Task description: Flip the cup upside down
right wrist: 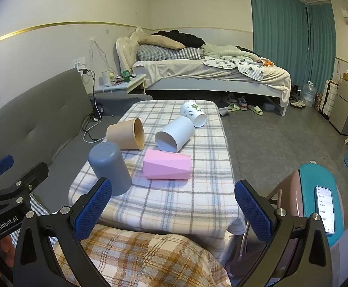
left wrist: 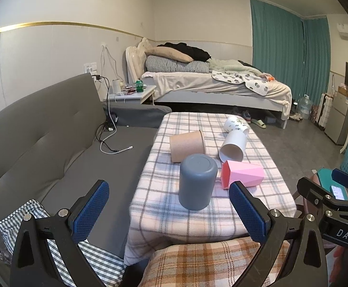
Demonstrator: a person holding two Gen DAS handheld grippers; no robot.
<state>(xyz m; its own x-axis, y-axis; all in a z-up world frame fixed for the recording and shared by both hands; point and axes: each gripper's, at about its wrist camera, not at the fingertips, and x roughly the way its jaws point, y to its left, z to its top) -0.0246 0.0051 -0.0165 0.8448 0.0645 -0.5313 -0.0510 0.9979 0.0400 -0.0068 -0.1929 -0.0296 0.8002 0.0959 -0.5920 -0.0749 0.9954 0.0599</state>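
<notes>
A grey cup point(left wrist: 197, 181) stands upside down near the front of the plaid-covered table point(left wrist: 198, 217); it also shows in the right wrist view point(right wrist: 110, 167). Behind it lie on their sides a pink faceted cup point(left wrist: 242, 174) point(right wrist: 166, 164), a tan cup point(left wrist: 187, 145) point(right wrist: 126, 134), a white cup point(left wrist: 233, 146) point(right wrist: 175, 134) and a white patterned cup point(left wrist: 235, 124) point(right wrist: 193, 113). My left gripper point(left wrist: 169, 211) is open and empty, just short of the grey cup. My right gripper point(right wrist: 174, 211) is open and empty over the table's front edge point(right wrist: 164, 224).
A grey sofa point(left wrist: 42, 138) with cables lies left of the table. A bed point(left wrist: 212, 83) stands behind. A teal stool with a phone point(right wrist: 324, 208) is at the right. An orange plaid cloth point(left wrist: 205, 263) lies below the grippers.
</notes>
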